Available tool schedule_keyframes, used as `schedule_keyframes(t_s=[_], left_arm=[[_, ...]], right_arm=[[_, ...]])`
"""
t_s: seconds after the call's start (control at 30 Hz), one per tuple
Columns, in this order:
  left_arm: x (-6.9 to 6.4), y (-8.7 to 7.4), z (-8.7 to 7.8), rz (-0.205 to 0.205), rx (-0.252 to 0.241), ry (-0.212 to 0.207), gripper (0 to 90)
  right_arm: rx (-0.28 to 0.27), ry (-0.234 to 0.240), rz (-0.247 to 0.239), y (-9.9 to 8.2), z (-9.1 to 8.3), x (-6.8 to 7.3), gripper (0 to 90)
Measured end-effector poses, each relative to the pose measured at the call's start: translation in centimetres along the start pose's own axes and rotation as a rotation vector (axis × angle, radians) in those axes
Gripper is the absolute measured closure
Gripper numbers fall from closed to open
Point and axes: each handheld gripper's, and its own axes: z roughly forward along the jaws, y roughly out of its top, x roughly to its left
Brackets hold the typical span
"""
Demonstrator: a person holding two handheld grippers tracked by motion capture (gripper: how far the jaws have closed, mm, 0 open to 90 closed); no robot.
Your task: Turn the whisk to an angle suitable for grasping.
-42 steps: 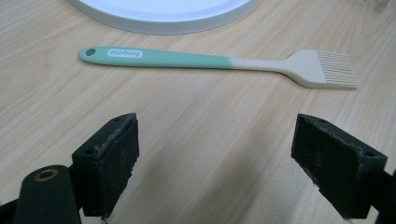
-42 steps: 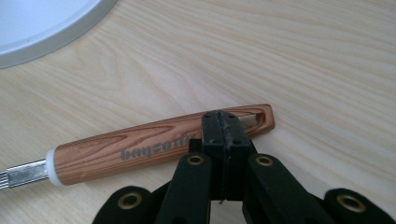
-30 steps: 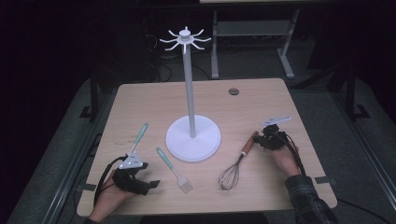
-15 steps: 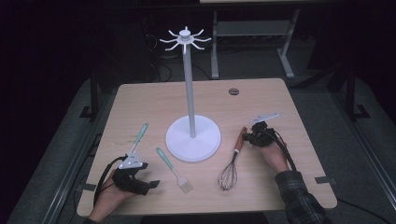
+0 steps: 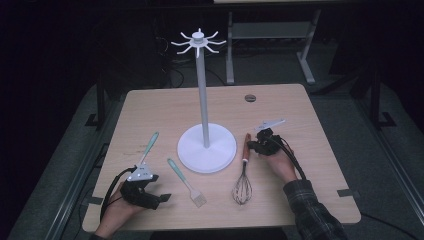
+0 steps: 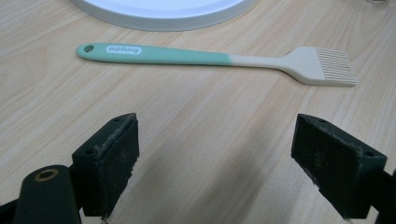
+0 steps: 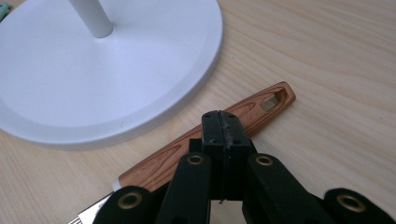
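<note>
Counter: a light wood counter (image 5: 320, 130) with rounded corners, dark floor around it; a small dark round disc (image 5: 250, 98) lies near its far edge.
Stand: a white stand (image 5: 206, 148) sits mid-counter, a round flat base with a thin upright pole topped by a ring of short hooks.
Whisk: a whisk (image 5: 243, 175) lies flat just right of the stand's base, its wood-grain handle toward the far side and its wire head toward the person; in the right gripper view the handle (image 7: 205, 135) has a slot at its far end and lies close beside the base rim (image 7: 140, 126).
Pastry brush: a brush (image 5: 186, 182) with a mint-green handle and pale bristle head lies near the base on its left; in the left gripper view it (image 6: 215, 58) stretches across the wood, well ahead of the jaws.
Second utensil: another mint-handled utensil (image 5: 148, 148) lies farther left, slanting away from the person.
Left hand-held gripper: the left hand-held gripper (image 5: 161, 198) rests low at the near left edge, held in a hand; its jaws are spread wide with bare wood between them (image 6: 215, 163).
Right hand-held gripper: the right hand-held gripper (image 5: 251, 145) is beside the whisk handle; its jaws are pressed together with nothing between them (image 7: 220, 133), their tips just over the handle, contact unclear.
</note>
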Motion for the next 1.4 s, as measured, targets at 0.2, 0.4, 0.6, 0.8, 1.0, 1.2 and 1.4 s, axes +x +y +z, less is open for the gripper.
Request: schedule_keyframes(t_s=[0.2,0.4,0.6,0.8,1.0,1.2,1.4], left_arm=[[0.0,0.0,0.0,0.005,0.006,-0.001,14.7],[0.0,0.0,0.0,0.002,0.005,-0.001,14.8],[0.0,0.0,-0.1,0.003,0.007,-0.001,14.7],[-0.1,0.0,0.0,0.011,0.018,-0.001,14.8],[-0.3,0.0,0.1,0.008,0.019,-0.002,14.8],[-0.3,0.0,0.1,0.01,0.021,-0.003,14.8],[-0.3,0.0,0.1,0.008,0.02,-0.004,14.8]], right_arm=[[-0.011,0.024,0.003,0.4,0.6,0.5,90.0],[-0.007,0.036,-0.012,0.9,1.1,1.2,90.0],[0.003,0.054,-0.028,0.9,0.1,2.0,90.0],[0.025,0.117,-0.072,0.1,-2.0,4.6,90.0],[0.075,0.18,-0.134,-0.7,-2.1,7.5,90.0],[0.119,0.177,-0.13,-1.2,-1.1,7.6,90.0],[0.134,0.178,-0.125,-1.4,-1.0,7.5,90.0]])
